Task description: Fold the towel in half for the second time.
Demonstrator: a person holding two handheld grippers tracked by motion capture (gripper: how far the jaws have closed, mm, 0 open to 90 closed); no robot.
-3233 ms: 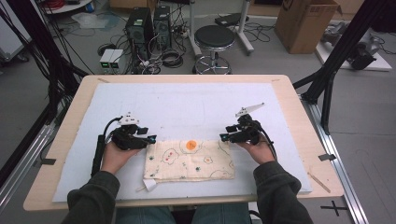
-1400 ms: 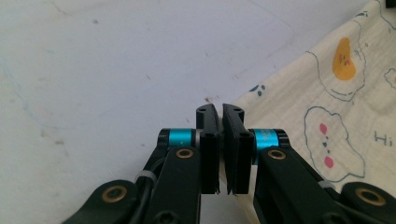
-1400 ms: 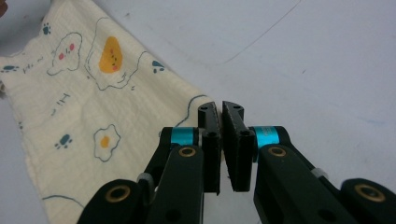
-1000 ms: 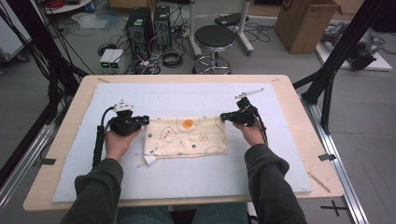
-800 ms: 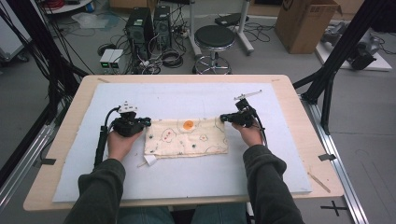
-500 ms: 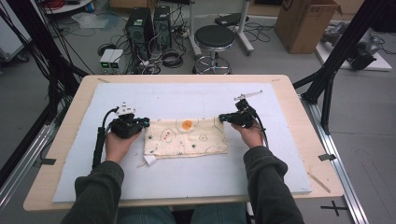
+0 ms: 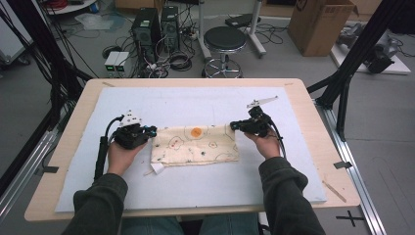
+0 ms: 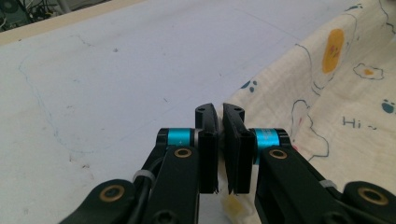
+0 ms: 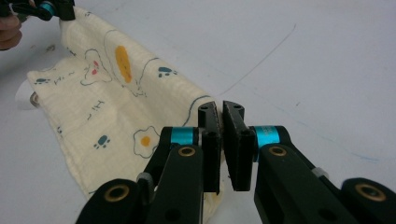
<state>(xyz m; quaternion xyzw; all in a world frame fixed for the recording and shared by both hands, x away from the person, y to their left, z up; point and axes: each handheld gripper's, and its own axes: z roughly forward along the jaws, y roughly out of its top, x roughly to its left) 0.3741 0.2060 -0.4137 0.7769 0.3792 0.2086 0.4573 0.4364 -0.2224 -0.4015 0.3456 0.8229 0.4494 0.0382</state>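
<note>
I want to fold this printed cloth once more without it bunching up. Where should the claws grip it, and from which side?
Grip the cloth at its two far corners, each claw coming in from its own short end, low along the mat. It lies flat and wide, so the corners keep it taut. The left claw and right claw appear shut on those corners now.

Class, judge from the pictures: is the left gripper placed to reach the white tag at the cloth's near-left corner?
Probably yes. The left gripper is shut on the cloth at its far-left corner; the white tag lies close below with nothing between, but it must release first.
</note>
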